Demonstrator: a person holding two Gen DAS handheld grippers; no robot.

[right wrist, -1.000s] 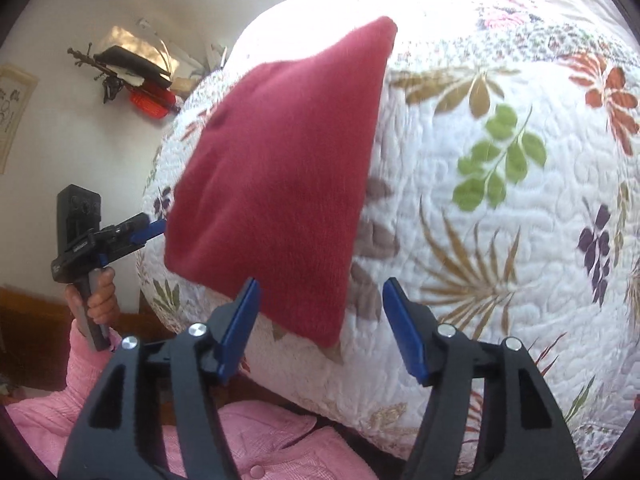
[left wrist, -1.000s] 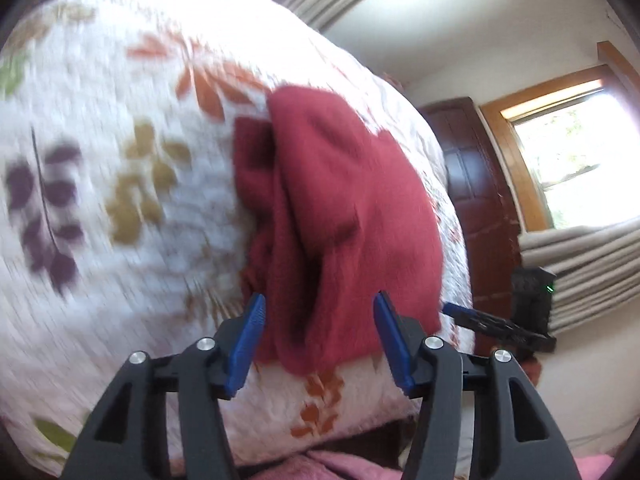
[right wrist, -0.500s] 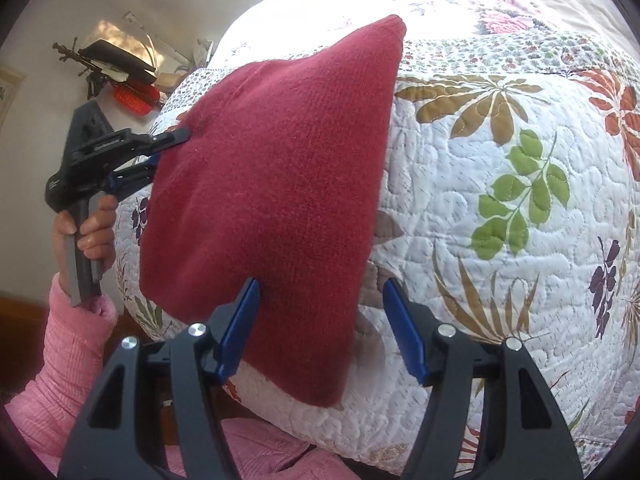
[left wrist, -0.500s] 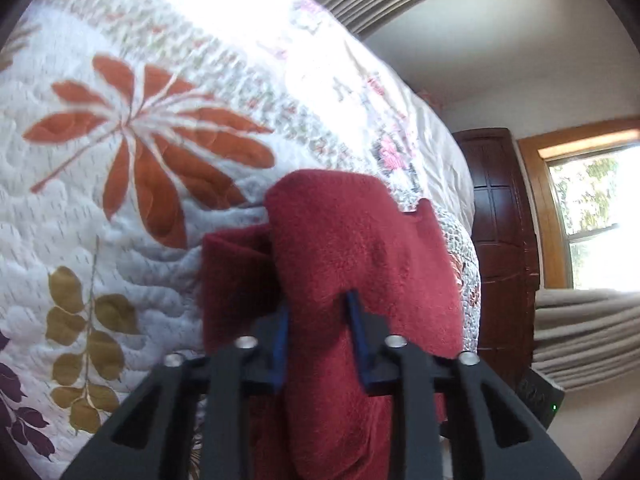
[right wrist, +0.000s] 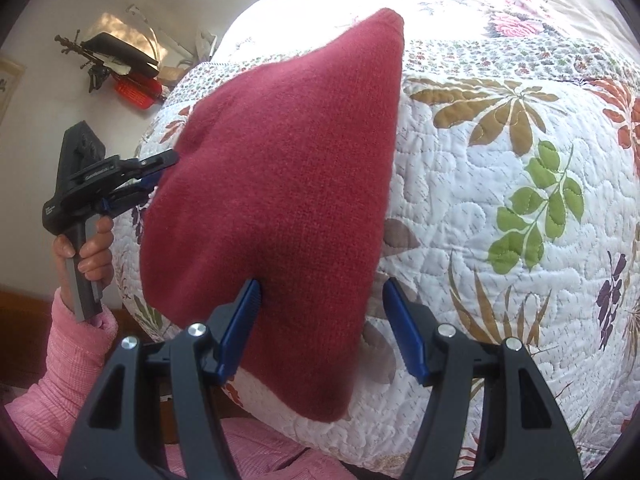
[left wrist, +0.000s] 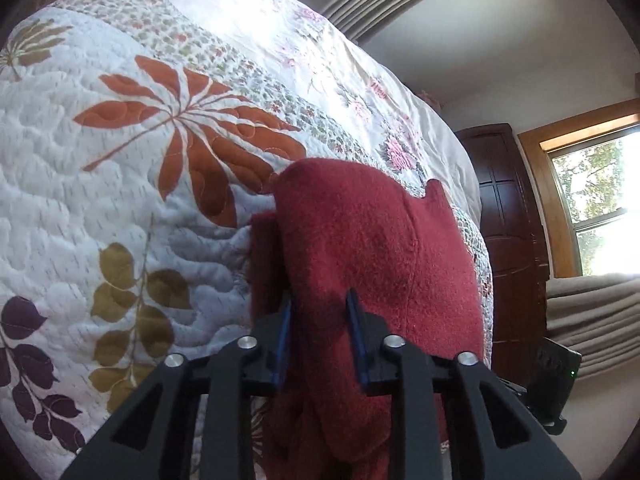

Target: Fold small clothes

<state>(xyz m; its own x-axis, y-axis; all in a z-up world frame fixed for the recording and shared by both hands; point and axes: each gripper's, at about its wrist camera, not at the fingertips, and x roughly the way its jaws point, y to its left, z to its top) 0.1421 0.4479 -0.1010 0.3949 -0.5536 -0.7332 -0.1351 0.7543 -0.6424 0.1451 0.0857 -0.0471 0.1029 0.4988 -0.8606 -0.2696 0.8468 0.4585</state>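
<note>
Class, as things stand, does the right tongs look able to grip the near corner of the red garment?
Probably yes: the right tongs stand open astride the red garment, its near corner lying free on the quilt.

No legible text, brand, number or sign is present in either view. The left gripper (right wrist: 158, 172), seen from the right wrist camera to the left of and beyond the fingers (right wrist: 240, 330), carries a line of small pale lettering on its black body and a further mark lower on the handle; both are too small and blurred to read.
</note>
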